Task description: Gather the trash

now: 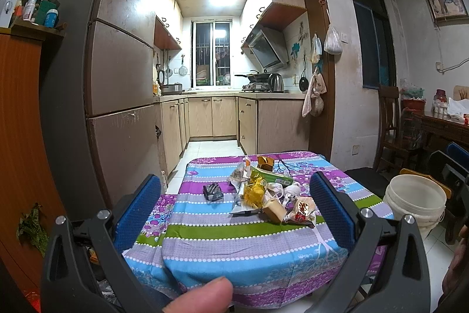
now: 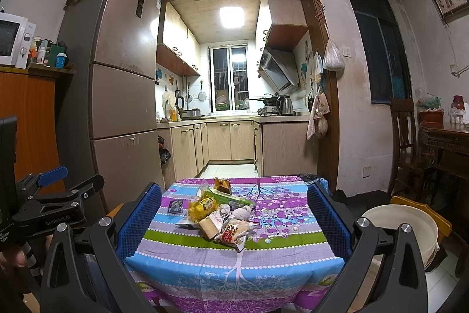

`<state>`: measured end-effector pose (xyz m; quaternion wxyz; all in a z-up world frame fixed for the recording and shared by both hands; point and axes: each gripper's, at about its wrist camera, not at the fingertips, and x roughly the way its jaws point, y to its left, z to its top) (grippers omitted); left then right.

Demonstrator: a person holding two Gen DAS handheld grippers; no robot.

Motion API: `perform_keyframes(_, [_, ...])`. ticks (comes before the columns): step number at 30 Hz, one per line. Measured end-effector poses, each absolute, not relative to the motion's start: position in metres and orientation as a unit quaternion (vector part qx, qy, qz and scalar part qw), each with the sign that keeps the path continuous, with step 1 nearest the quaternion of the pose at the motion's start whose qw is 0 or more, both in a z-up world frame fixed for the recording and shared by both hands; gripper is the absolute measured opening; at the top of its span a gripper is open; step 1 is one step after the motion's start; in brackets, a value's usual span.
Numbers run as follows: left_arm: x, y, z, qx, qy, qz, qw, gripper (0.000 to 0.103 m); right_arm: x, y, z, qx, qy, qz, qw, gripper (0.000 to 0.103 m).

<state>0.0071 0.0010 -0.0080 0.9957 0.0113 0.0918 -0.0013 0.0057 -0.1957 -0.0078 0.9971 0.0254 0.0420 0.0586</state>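
Trash (image 1: 263, 189) lies in one loose heap on the striped floral tablecloth (image 1: 234, 236), straight ahead of both grippers and between their fingers as each camera sees it. Countable pieces: one dark crumpled wrapper (image 1: 213, 191) lying apart on the left side of the heap, one yellow crinkled bag (image 1: 254, 192), one flat green box (image 1: 271, 176), one small gold-brown carton (image 1: 265, 162) at the far end, one tan block-shaped packet (image 1: 274, 209) at the near edge, and one red-and-white snack wrapper (image 1: 302, 211) just beside it to the right. White crumpled tissue (image 1: 290, 191) sits among them; how many pieces cannot be told.

The left gripper (image 1: 234, 207) is held back from the table with its two blue-padded fingers spread wide and nothing between them. The right gripper (image 2: 234, 220) hangs likewise, fingers wide apart and empty, short of the heap.

One white plastic bucket (image 2: 401, 225) stands on the floor, off to the right of the right gripper and beside the table. The second gripper's black body (image 2: 49, 207) shows at the left in the right wrist view.
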Motion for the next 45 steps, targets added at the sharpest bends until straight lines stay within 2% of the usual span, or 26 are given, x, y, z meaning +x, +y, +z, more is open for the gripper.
perform_keyframes(27, [0.024,0.009,-0.012,0.026,0.112,0.001,0.993,0.098,0.008,-0.196,-0.010,0.025,0.047,0.061,0.997,0.099])
perform_keyframes(33, [0.085,0.054,-0.036,0.028,0.174,0.037,0.984,0.098,0.039,-0.196,-0.029,0.002,0.091,0.083,0.992,0.099])
perform_keyframes(37, [0.149,0.095,-0.060,-0.001,0.257,0.012,0.966,0.098,0.085,-0.197,-0.049,0.009,0.154,0.146,0.977,0.098])
perform_keyframes(40, [0.190,0.121,-0.080,-0.017,0.297,0.010,0.955,0.098,0.132,-0.203,-0.071,0.050,0.214,0.175,0.960,0.094])
perform_keyframes(43, [0.224,0.138,-0.103,-0.041,0.346,0.004,0.938,0.098,0.171,-0.210,-0.094,0.092,0.255,0.174,0.947,0.085])
perform_keyframes(45, [0.254,0.151,-0.119,-0.072,0.380,-0.004,0.922,0.094,0.198,-0.215,-0.111,0.124,0.280,0.168,0.937,0.081])
